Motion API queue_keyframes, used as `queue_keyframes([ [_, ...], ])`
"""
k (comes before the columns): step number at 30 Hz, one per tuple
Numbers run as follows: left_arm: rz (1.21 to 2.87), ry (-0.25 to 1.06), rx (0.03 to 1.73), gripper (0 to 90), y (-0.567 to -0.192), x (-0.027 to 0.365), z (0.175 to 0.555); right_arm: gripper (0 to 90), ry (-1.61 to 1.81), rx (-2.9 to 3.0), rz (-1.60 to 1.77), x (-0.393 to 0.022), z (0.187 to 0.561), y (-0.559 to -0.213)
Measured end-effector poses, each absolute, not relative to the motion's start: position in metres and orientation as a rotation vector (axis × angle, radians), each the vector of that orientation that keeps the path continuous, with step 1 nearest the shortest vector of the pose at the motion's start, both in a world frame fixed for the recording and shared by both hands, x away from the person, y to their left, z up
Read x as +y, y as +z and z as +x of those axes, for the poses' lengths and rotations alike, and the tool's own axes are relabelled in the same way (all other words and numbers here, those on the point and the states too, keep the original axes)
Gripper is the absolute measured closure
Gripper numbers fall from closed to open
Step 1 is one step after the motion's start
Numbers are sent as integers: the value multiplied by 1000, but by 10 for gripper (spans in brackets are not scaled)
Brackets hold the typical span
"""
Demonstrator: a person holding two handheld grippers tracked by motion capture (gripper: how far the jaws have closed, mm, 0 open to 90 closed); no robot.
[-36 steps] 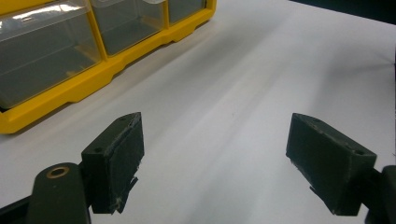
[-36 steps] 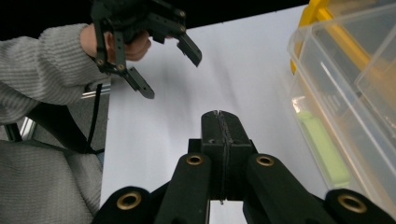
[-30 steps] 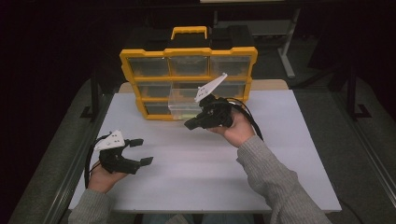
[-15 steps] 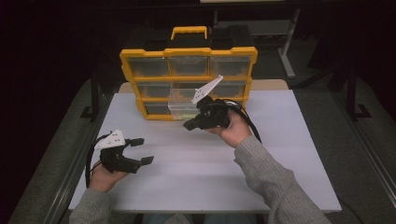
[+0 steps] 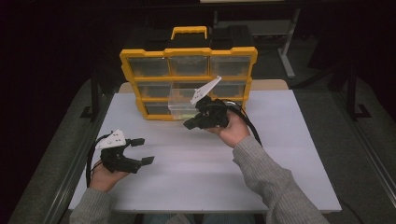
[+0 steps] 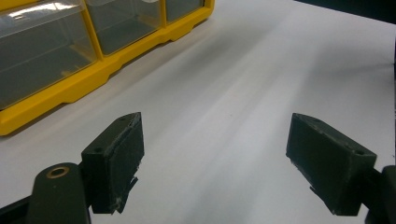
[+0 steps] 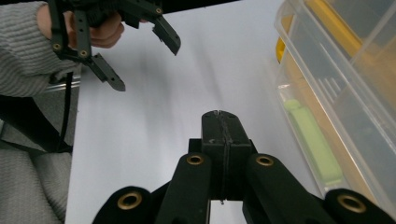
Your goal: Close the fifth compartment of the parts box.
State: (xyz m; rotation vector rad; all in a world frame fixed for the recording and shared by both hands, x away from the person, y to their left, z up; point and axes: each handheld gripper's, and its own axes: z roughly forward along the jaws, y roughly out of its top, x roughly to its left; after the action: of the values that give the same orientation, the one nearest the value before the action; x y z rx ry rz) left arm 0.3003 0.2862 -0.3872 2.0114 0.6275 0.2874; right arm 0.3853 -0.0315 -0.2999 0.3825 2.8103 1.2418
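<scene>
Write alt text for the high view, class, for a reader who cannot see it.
A person's right tool, jaws closed, hovers beside a clear plastic drawer pulled out of a yellow-framed organiser case standing at the far edge of a white table. The left tool waits open near the table's front left corner.

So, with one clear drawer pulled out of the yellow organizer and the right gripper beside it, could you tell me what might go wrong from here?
1. The clear plastic drawer juts from the yellow drawer organizer; a knock from the right gripper could pull it out and spill the pale green block inside.
2. The right gripper's jaws are shut, so it would push the drawer, not grasp it.
3. The open left gripper isn't bracing the organizer, which may slide.
</scene>
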Motion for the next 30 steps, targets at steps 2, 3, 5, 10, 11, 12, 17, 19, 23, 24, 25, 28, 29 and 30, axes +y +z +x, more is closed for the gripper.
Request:
queue_keyframes([
  [2,2002,282,636,191,-388,286,299,887,1225,2810,380,-29,386,-301],
  [3,2001,283,634,191,-388,286,299,887,1220,2806,372,-28,387,-301],
  [5,2011,290,624,191,-387,287,300,887,1206,2795,372,-26,388,-301],
  [10,2010,290,633,191,-387,289,300,887,1155,2799,411,-22,391,-301],
  [11,2011,289,633,191,-387,289,300,887,1154,2797,404,-22,393,-301],
  [12,2009,288,634,191,-387,288,300,887,1150,2794,409,-22,394,-301],
  [17,2009,286,635,191,-387,288,299,888,1135,2785,426,-22,399,-301],
  [19,2000,282,642,192,-387,288,299,887,1137,2775,426,-23,402,-299],
  [23,1998,280,645,192,-386,290,299,887,1132,2773,442,-22,405,-297],
  [24,1995,280,645,192,-386,290,299,888,1121,2777,456,-22,405,-296],
  [25,1987,281,647,192,-387,290,299,888,1125,2770,439,-22,407,-296],
  [28,1984,281,646,193,-386,290,299,888,1109,2772,448,-20,409,-295],
  [29,1983,280,643,193,-386,290,299,888,1103,2775,449,-20,410,-294],
  [30,1984,279,643,193,-386,290,299,888,1099,2769,442,-19,411,-294],
])
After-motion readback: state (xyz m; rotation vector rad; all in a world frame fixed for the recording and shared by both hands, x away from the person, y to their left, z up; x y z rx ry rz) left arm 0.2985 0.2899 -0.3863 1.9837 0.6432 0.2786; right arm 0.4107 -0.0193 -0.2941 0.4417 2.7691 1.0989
